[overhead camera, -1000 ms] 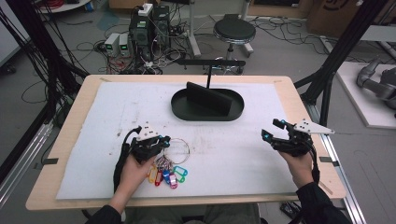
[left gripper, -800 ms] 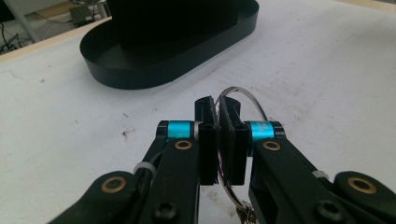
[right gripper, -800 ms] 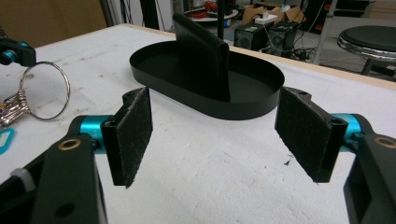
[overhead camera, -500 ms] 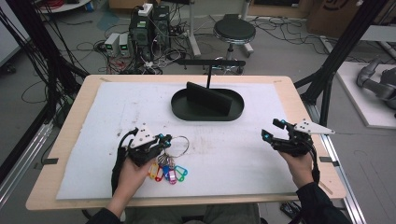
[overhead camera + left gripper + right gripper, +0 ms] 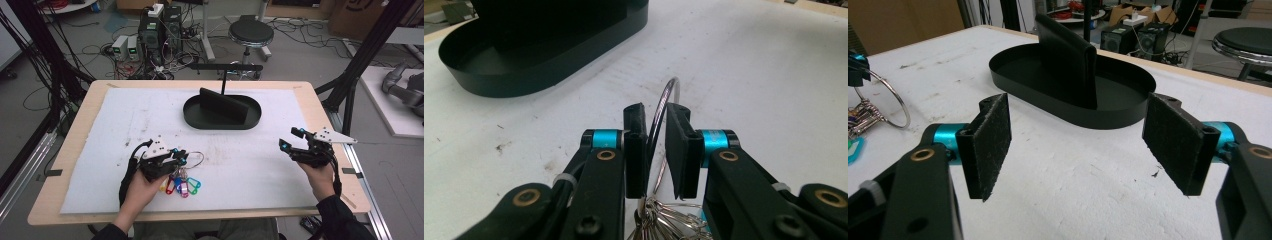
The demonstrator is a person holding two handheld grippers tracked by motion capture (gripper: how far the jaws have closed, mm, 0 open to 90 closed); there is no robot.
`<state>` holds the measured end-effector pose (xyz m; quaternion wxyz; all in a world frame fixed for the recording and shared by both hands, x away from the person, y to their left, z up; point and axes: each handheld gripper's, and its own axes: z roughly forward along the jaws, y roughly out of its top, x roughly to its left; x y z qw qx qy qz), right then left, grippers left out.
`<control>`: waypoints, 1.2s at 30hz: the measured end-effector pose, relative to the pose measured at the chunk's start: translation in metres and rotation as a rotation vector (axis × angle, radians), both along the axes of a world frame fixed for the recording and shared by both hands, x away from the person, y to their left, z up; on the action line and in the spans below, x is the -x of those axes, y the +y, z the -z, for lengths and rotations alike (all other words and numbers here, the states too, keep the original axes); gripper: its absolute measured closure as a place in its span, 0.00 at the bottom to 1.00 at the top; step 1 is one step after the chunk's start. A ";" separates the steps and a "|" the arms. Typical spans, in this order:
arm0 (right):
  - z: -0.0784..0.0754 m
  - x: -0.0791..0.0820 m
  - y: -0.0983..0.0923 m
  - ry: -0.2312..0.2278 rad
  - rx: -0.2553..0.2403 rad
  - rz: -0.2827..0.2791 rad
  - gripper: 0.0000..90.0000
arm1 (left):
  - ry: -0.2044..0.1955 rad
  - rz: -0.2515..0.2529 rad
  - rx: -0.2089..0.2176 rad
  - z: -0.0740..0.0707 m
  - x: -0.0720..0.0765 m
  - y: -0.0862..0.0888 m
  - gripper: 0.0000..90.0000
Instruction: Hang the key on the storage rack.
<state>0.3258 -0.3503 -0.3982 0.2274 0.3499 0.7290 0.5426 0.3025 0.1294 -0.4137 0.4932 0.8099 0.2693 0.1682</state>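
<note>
left gripper (image 5: 176, 159): fingers just eased apart, key ring (image 5: 663, 107) loose between them | key ring: on counter (image 5: 300, 100), near-left of black tray (image 5: 222, 111) | right gripper (image 5: 292, 141): fingers wide, empty, right of tray

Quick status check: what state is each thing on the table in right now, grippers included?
Left gripper: jaws just opening, a narrow gap, key ring between the pads, not pressed.
Key ring: on the mat, its wire loop standing up between the left jaws, keys and coloured tags bunched below.
Right gripper: wide open, holding nothing.
Black tray: on the mat, upright divider inside, nothing else in it.
</note>
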 end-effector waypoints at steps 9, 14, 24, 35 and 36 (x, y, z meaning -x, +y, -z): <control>0.000 0.000 -0.001 0.002 -0.001 0.000 0.31 | 0.016 0.010 0.005 0.002 -0.003 0.005 0.96; 0.000 0.000 0.000 0.000 -0.001 -0.003 0.31 | 0.009 0.019 0.023 -0.001 -0.002 0.005 0.96; 0.000 -0.001 -0.001 0.004 -0.003 0.002 0.31 | -0.023 0.024 0.059 -0.012 -0.001 0.006 0.96; 0.000 -0.002 0.000 -0.001 0.001 0.001 0.31 | -0.069 0.022 0.086 -0.029 0.000 0.007 0.96; 0.000 -0.002 0.000 -0.001 0.000 0.000 0.31 | -0.071 0.023 0.087 -0.031 0.000 0.007 0.96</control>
